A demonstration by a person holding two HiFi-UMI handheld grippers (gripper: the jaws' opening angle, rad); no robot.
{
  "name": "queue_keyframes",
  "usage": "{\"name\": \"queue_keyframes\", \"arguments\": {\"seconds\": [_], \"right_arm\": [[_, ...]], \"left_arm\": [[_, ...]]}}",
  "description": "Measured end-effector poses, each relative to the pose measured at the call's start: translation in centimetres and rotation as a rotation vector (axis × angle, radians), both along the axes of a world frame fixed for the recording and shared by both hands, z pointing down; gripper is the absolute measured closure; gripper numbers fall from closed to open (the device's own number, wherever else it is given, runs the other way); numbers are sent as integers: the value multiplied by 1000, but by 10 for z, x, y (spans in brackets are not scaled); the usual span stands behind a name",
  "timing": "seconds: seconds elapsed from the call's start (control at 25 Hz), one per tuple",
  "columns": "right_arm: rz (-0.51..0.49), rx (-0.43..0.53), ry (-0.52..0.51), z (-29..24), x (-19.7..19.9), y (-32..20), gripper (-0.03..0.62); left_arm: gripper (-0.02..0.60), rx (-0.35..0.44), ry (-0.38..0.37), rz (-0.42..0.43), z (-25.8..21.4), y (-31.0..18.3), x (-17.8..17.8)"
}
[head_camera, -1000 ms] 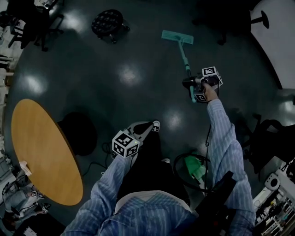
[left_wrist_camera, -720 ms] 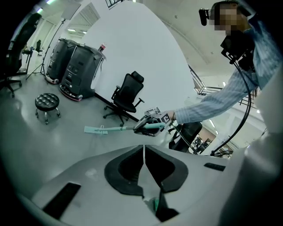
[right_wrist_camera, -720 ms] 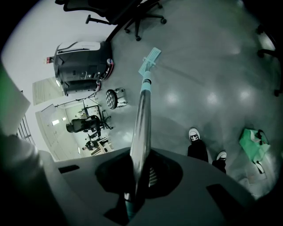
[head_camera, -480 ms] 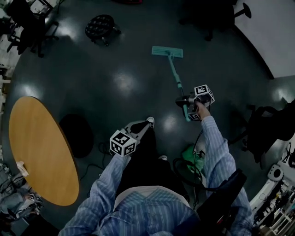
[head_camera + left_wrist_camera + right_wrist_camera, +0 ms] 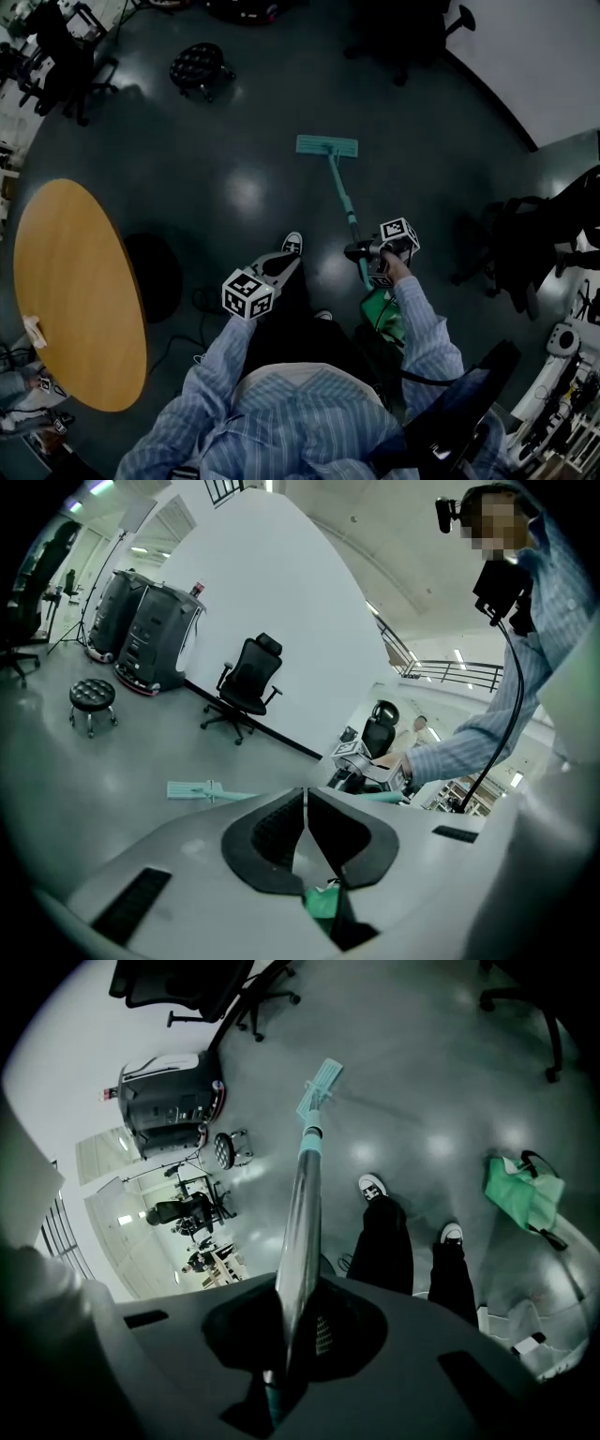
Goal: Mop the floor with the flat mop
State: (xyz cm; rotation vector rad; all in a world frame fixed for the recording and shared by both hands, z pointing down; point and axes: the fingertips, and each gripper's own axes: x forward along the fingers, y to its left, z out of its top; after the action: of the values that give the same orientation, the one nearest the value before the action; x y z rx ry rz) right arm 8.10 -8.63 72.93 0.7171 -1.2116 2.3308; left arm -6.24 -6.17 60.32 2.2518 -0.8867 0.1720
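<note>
The left hand-held gripper [image 5: 284, 266] hangs above the person's leg, its jaws pressed together on nothing (its own view shows them meeting edge to edge). To its right, the flat mop [image 5: 339, 187] rests its teal head on the dark floor [image 5: 234, 131] ahead. Its handle slants back into the right hand-held gripper [image 5: 362, 251], whose jaws are clamped on the shaft.

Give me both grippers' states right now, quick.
Left gripper: shut, nothing between its jaws.
Right gripper: shut on the mop handle.
</note>
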Motion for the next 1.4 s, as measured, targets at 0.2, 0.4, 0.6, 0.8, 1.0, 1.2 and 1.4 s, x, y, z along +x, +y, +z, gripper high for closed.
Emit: {"name": "queue_keyframes", "arguments": {"seconds": [0.2,0.4,0.6,0.8,1.0,1.2,1.4], "right_arm": [[8,-21,-22,-7,29,93,545],[-11,-32,-20,-11,61,169,545],[-24,-43,-20,-20,86,252,545],[-11,-25,-32,-29,100,319,545],[-28,-44,-43,-31,102,357,545],[-38,-57,-35,-38,123,392,545],[-68,-73,-43,-43,124,406,543]], "left_arm": [[566,30,-14,-10,-15,50,27],[566,75,-10,-17,-34,91,50],[566,73,29,-22,-44,148,83],[566,124,10,49,-62,197,111],[566,155,23,47,-64,207,107],[566,178,42,33,-64,229,112],[566,179,56,22,-63,231,110]]}}
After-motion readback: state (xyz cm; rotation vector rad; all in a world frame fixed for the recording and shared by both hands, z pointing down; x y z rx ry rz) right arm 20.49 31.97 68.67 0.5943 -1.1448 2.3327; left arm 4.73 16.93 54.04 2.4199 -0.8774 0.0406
